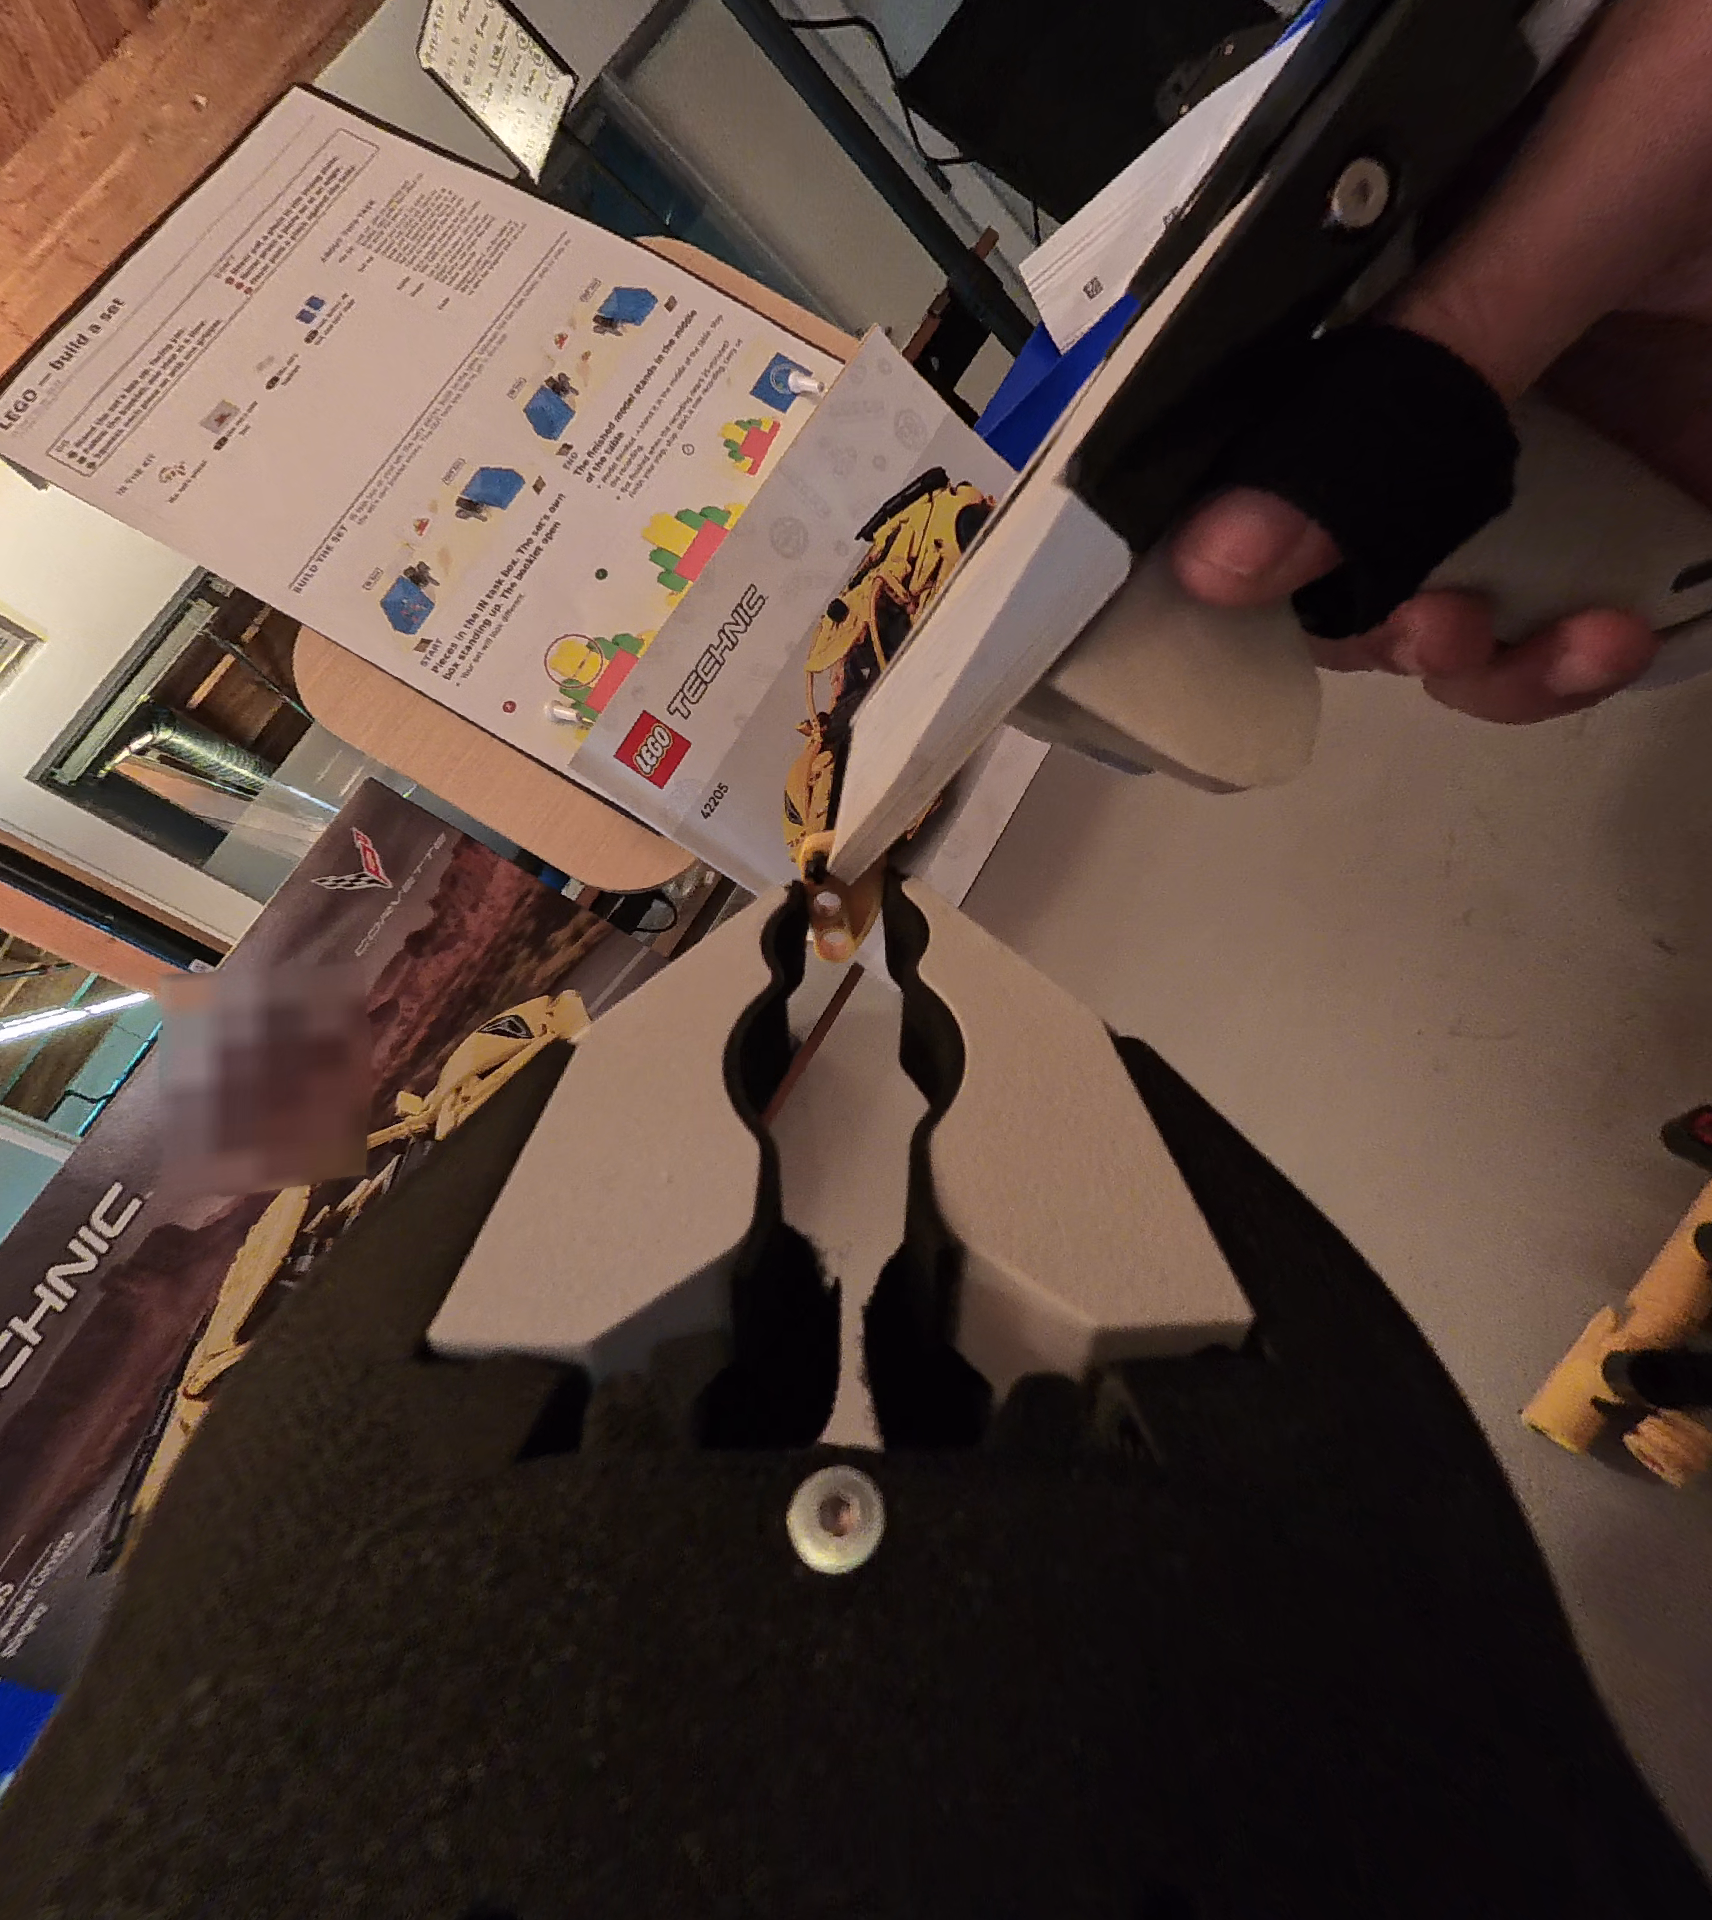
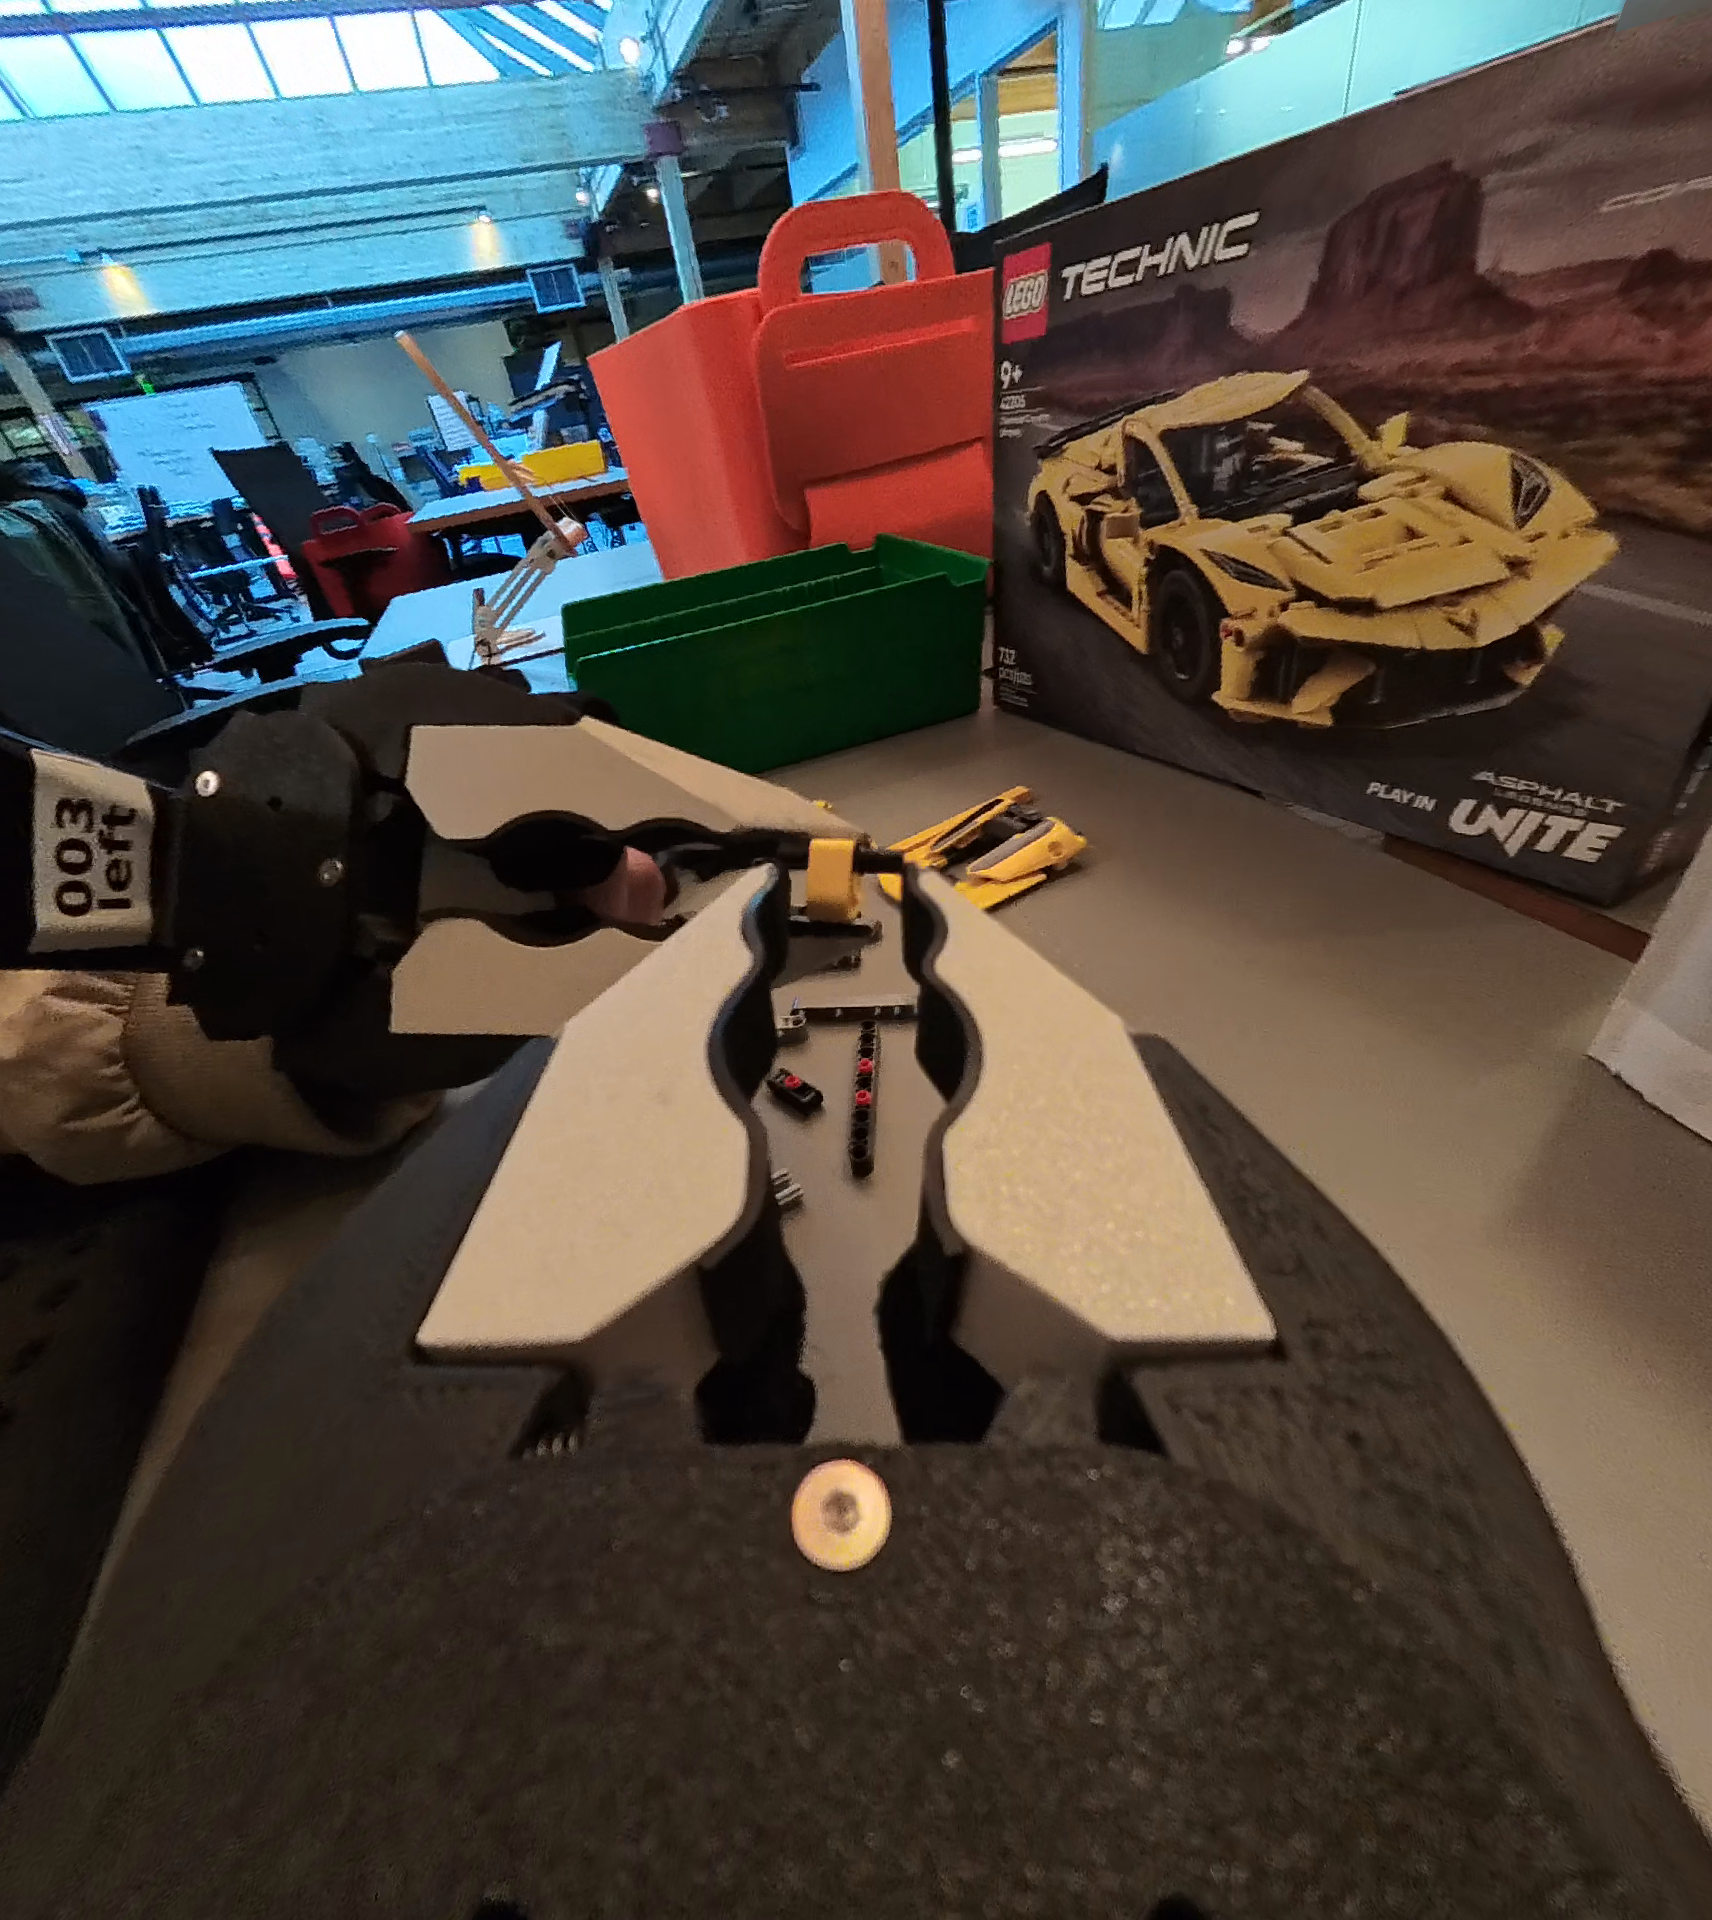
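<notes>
Left tool: clamped on a black pin that carries the small yellow brick, held above the bench.
Right tool: tips a little apart, flanking that yellow brick; contact is hard to judge from here.
Near: black holed beam and small red-and-black piece lie below the tips.
Far: yellow car panel assembly, green bin, set box.
Technique: close squarely on the brick, left hand steady.
</notes>
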Motion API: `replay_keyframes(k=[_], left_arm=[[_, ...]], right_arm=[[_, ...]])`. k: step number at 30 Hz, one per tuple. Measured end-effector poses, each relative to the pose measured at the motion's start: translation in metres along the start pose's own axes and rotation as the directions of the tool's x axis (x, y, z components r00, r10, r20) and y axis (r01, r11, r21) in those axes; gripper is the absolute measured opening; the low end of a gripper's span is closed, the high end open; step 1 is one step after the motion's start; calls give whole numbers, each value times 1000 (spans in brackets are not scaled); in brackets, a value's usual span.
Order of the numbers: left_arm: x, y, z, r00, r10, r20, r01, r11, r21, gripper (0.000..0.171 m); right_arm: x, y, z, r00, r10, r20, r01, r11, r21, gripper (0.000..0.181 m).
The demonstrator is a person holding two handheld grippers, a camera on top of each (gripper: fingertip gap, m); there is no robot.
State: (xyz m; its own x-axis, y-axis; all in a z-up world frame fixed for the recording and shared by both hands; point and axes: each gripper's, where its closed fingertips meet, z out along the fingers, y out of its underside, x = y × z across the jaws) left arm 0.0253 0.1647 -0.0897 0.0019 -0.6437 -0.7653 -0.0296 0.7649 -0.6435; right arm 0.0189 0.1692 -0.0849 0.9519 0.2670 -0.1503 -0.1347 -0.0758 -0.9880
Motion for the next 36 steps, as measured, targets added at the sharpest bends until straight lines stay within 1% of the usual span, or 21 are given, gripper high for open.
replay_keyframes(k=[2,6,7,8,9,11,12,15,16,17,18,19,21,22,24,25,26,28,30,33,36], left_arm=[[-1,-2,-1,1000,-22,-4,22,1000,9,14],[1,-2,-1,979,-191,-66,190,982,-13,15],[0,-3,-1,974,-212,-77,212,977,-7,15],[-1,-4,-2,976,-202,-74,203,979,7,14],[-2,-6,-4,985,-165,-58,166,986,23,14],[-2,-4,-3,996,-90,-29,90,996,14,14],[-1,-3,-3,997,-77,-26,78,997,7,14],[-2,-8,-4,994,-109,-28,110,993,36,14],[-2,-9,-5,988,-143,-50,145,989,41,15],[0,-8,-5,974,-206,-89,209,977,30,15],[2,-6,-5,943,-298,-151,302,953,5,14],[6,-7,-6,886,-400,-235,408,913,-18,15],[12,-15,-12,714,-578,-396,608,792,-58,15],[10,-21,-15,622,-641,-450,694,717,-63,15],[6,-32,-20,450,-713,-538,811,578,-88,20],[3,-36,-22,387,-727,-568,845,526,-98,23],[2,-39,-24,345,-730,-590,864,493,-104,25],[-3,-44,-28,301,-731,-613,889,447,-96,24],[-6,-47,-31,268,-727,-632,904,417,-96,23],[-6,-45,-31,285,-721,-631,897,434,-90,9],[-4,-47,-33,265,-707,-656,897,431,-102,8]], right_arm=[[0,-1,-1,1000,-2,-3,2,1000,-1,17],[0,-2,-1,999,-44,-11,44,999,4,17],[-1,-3,-1,999,-37,-6,38,999,14,17],[-2,-5,-1,1000,-27,2,27,999,25,17],[-3,-6,-1,1000,-14,11,14,999,37,17],[-3,-5,-1,1000,-11,4,11,1000,20,17],[-2,-3,-1,1000,-27,-5,27,1000,8,17],[-5,-6,-4,1000,-17,26,16,1000,17,17],[-6,-7,-5,999,6,48,-7,1000,22,16],[-6,-10,-7,996,40,74,-43,998,39,13],[-6,-16,-11,991,88,103,-96,993,74,7],[-6,-23,-16,979,144,148,-161,980,114,7],[-8,-33,-25,945,224,239,-265,951,158,7],[-8,-36,-27,937,230,262,-280,945,171,7],[-15,-40,-29,923,226,311,-291,939,181,7],[-18,-38,-28,918,225,325,-289,943,162,7],[-21,-38,-28,916,216,339,-281,947,156,7],[-27,-35,-26,916,196,351,-257,957,138,7],[-32,-30,-23,918,178,355,-229,968,106,7],[-36,-26,-21,918,160,363,-204,975,87,7],[-38,-27,-23,913,159,375,-204,975,85,7]])
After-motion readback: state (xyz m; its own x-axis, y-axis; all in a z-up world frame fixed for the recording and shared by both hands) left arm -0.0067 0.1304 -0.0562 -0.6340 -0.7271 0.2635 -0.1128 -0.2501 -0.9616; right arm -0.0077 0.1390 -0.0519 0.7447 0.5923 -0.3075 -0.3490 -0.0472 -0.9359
